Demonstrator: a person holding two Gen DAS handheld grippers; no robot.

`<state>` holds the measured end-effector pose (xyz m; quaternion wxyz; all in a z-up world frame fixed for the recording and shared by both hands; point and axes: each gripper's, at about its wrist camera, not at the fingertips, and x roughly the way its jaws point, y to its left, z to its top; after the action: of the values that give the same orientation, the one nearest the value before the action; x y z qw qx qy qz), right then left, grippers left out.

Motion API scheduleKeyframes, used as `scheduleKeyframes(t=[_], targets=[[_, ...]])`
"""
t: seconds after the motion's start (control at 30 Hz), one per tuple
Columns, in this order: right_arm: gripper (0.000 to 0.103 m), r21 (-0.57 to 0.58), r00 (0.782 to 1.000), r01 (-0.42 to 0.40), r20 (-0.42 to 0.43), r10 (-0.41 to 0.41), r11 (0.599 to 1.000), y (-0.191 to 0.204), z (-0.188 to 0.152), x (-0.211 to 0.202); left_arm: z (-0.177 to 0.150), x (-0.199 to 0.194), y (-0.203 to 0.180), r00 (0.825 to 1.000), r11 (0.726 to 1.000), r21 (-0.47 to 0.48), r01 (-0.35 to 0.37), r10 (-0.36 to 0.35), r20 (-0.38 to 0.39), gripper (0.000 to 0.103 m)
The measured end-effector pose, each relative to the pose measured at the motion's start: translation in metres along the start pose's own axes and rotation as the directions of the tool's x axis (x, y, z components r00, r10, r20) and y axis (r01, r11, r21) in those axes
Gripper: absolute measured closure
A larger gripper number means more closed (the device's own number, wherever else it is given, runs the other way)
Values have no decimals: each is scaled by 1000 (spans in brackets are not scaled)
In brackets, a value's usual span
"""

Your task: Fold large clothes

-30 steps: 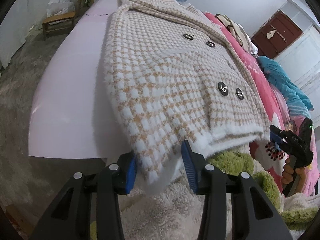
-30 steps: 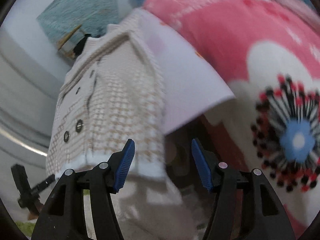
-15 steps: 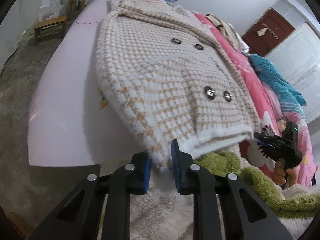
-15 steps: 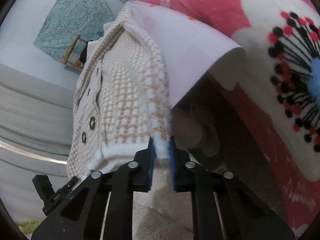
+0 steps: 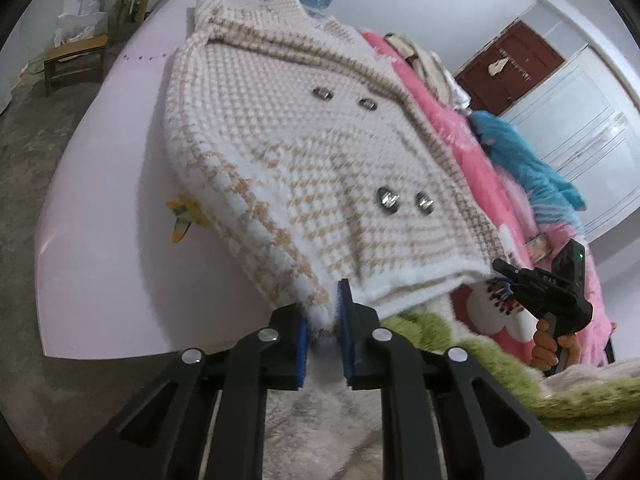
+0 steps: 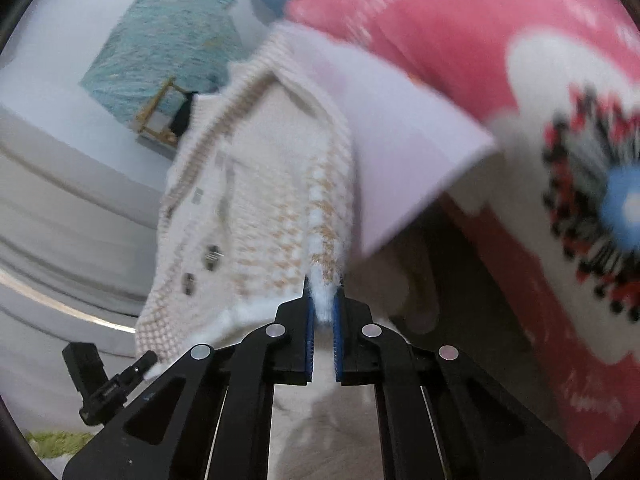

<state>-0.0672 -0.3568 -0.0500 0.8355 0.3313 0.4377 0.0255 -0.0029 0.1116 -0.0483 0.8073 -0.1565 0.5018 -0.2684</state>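
A cream-and-tan checked knit jacket lies spread flat on a pale pink worktop, its buttoned front facing up and its white fuzzy hem hanging over the near edge toward both grippers. The left gripper has its blue-padded fingers pinching one lower corner of the hem, with the white trim bunched between the pads and the rest of the jacket stretching up and away from them. In the right wrist view, the right gripper has its fingers pressed nearly together on the opposite lower corner, a tuft of white trim squeezed between the blue pads, and the jacket runs up and to the left of them. From the left wrist view the right gripper shows at the far end of the hem, held by a hand. To the right of the fingers lies a pink flowered blanket, beside the worktop. Below the hem, under the left fingers, sits a green shaggy fabric. A small yellow mark shows on the worktop just left of the jacket's edge.
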Motion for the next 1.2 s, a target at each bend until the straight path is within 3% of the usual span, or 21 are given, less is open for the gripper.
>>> scheduleKeyframes(t=[0.13,0.37,0.67,0.83,0.9,0.93,0.97,1.0,1.07,1.2], targets=[[98,-67,998,-26,54,30,997,31,14,-9,17,-13,-3,996,998,-17,68,-67,53,94],[98,-108,989,-93,102,104,990,54,52,0,67,-27,-2,985,994,-40,99,-92,147,94],[97,-141,975,-134,157,156,981,84,129,31,136,-18,27,976,992,-120,30,-4,216,94],[95,-155,971,-144,168,170,977,95,170,65,169,-4,57,972,976,-216,4,47,229,91],[89,-139,975,-144,149,164,980,93,181,85,178,9,71,980,964,-266,-11,64,191,84],[78,-137,980,-126,134,145,982,91,185,98,180,14,76,981,960,-281,-17,70,179,82],[63,-134,986,-80,134,98,988,89,187,107,182,17,79,982,957,-289,-23,75,172,75],[59,-135,988,-42,138,61,990,88,187,111,183,19,82,982,954,-297,-33,86,168,60],[59,-148,990,7,140,14,989,84,183,117,186,15,87,970,949,-307,-80,144,195,40],[59,-177,990,52,141,-27,983,83,173,115,190,4,88,961,956,-280,-84,152,230,40]])
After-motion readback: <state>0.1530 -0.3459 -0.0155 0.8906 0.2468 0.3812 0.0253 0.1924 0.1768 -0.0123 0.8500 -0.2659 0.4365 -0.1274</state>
